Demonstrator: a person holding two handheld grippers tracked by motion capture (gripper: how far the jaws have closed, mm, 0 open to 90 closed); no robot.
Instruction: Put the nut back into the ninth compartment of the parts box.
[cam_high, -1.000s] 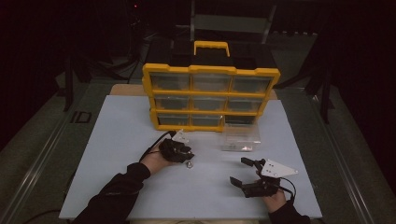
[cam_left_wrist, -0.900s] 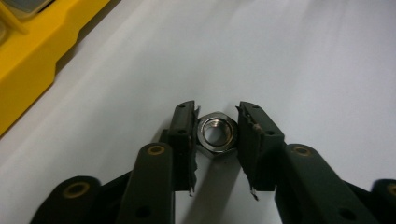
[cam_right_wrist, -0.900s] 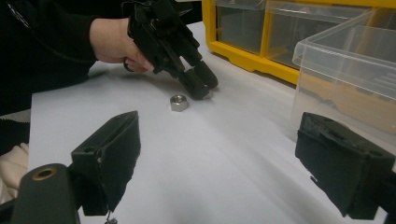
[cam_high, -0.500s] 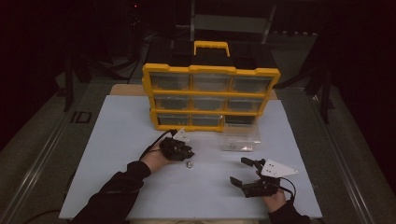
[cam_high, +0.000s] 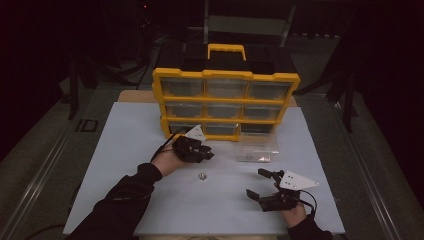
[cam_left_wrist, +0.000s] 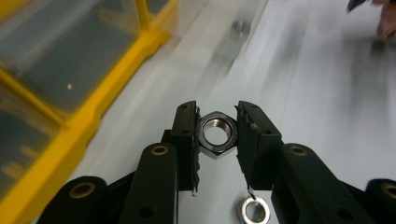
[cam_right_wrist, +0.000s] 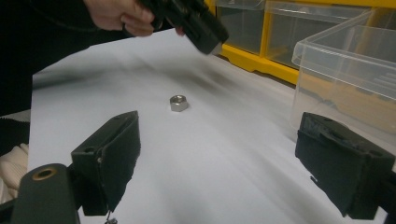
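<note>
A dim workshop or lab: yellow parts organizer (cam_high: 226, 102) on a white-topped bench (cam_high: 125, 145), dark stands (cam_high: 80, 80) behind.

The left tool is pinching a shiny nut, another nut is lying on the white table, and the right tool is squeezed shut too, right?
Almost. The left tool does pinch a nut, and another nut lies on the white table. But the right tool is not shut: the right gripper view shows its jaws spread wide apart with nothing between them.
</note>
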